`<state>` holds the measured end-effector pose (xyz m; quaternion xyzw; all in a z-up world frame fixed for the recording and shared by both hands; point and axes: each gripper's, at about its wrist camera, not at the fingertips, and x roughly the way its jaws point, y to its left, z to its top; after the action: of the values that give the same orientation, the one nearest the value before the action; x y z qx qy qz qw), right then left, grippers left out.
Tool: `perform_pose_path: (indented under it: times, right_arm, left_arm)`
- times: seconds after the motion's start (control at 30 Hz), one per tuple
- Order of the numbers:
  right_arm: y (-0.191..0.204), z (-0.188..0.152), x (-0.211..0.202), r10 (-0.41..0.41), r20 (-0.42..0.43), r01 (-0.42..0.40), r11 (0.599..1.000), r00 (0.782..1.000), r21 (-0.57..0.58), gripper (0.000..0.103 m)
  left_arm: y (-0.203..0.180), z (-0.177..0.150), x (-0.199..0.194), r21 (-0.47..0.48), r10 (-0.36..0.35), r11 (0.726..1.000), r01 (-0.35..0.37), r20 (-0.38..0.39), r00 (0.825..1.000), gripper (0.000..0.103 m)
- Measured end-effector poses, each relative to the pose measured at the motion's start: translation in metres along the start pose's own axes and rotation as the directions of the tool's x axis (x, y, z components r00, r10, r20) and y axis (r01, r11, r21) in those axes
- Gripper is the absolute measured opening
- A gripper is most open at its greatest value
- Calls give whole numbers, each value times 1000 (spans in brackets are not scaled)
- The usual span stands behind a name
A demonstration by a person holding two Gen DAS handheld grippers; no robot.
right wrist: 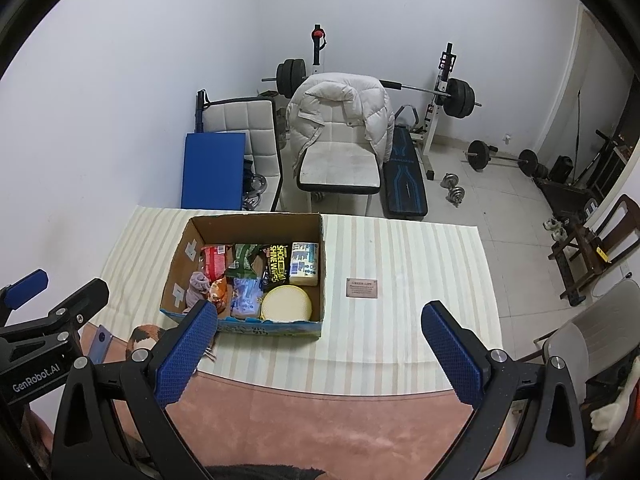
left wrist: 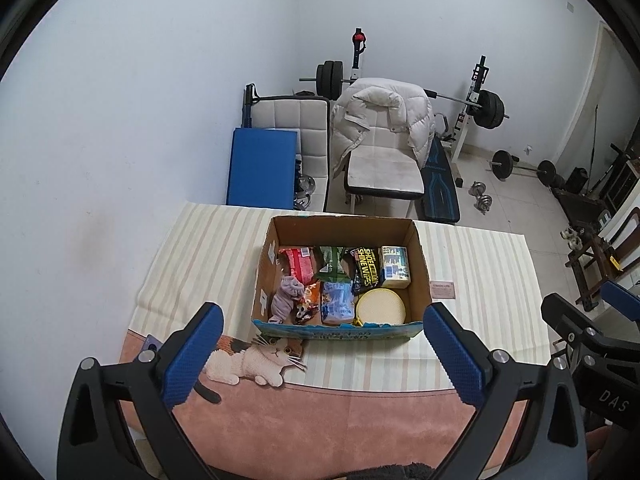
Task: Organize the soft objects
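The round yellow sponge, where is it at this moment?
In both views the round yellow sponge lies inside the cardboard box, in its near right corner, beside the blue packet.

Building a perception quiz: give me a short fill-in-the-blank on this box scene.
1. The packets and round yellow sponge lie inside a ____ box.
2. Both the left gripper and right gripper are ____.
3. The tablecloth shows a printed ____ near the box.

Missing: cardboard; open; cat
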<state>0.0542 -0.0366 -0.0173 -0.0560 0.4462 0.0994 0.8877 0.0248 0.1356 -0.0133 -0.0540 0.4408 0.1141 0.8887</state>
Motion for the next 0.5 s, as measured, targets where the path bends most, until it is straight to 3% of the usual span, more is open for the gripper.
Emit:
perform_pose_path:
  times: [0.5]
  right_arm:
    - [-2, 1, -4, -14, 10, 14, 1000, 1000, 6, 103]
  left_arm:
    - [1, 2, 1, 3, -6, 1000, 6, -2, 1000, 103]
